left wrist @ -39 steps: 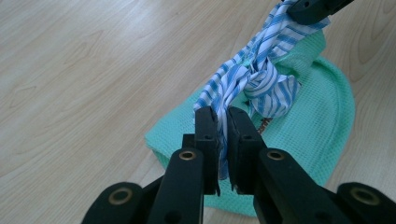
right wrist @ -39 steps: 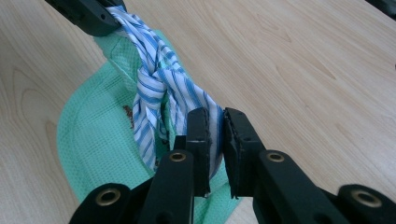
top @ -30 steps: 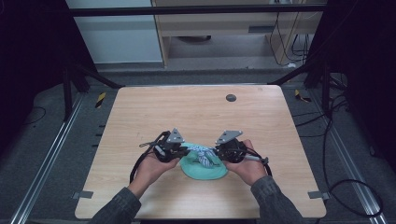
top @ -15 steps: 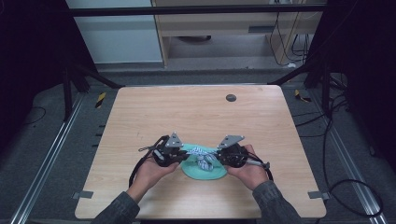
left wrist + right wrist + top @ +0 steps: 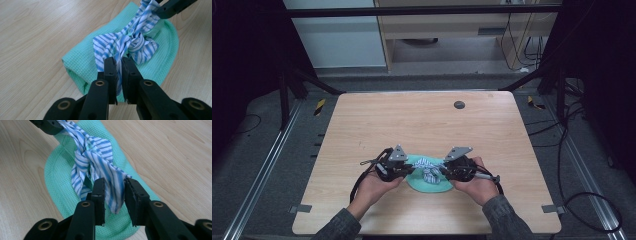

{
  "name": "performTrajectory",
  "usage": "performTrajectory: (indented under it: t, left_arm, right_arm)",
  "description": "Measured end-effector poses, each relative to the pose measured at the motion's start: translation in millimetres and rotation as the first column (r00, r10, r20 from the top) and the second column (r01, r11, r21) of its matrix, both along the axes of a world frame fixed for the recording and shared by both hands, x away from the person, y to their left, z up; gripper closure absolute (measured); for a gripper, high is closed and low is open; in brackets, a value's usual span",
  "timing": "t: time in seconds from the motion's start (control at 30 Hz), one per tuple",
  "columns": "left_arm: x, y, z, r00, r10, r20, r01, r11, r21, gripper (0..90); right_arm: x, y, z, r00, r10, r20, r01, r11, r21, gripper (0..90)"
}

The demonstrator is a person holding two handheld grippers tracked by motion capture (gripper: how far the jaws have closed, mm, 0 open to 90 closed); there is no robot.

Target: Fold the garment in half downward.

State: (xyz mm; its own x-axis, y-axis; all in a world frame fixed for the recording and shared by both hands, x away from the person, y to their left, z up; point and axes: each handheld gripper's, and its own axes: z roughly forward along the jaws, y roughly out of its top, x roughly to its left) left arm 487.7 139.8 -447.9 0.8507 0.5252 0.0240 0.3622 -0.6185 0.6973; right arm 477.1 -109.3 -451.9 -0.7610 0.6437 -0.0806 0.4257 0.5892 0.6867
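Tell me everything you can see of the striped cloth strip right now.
The striped cloth strip is thin woven fabric, white with blue stripes, tied in a knot at its middle. It lies across a folded green waffle-weave cloth on the wooden table. The left gripper is clamped on one end. The other end hangs between the right gripper, whose jaws have just been opening; its pads stand apart.
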Motion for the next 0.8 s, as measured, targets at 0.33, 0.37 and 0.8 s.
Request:
performTrajectory:
  t: [0.33, 0.37, 0.8]
  left_arm:
    - [-3.1, -1.9, 3.8, 0.9999, -0.01, 0.007, 0.01, 0.9996, -0.025, 82.5]
    - [-4.1, -1.7, 3.2, 0.9999, -0.016, 0.004, 0.016, 0.9997, -0.019, 81.8]
    - [-17.4, 2.8, -11.1, 0.9996, -0.024, -0.014, 0.024, 0.9993, -0.029, 80.3]
  right_arm:
    - [-2.3, -1.8, 7.0, 0.9999, 0.006, 0.013, -0.006, 1.0, -0.006, 81.9]
    - [-3.3, -2.2, 6.5, 0.9998, 0.011, 0.014, -0.011, 0.9999, -0.007, 81.7]
    - [-22.3, -3.4, -5.3, 0.9996, 0.029, 0.002, -0.029, 0.9996, -0.004, 83.4]
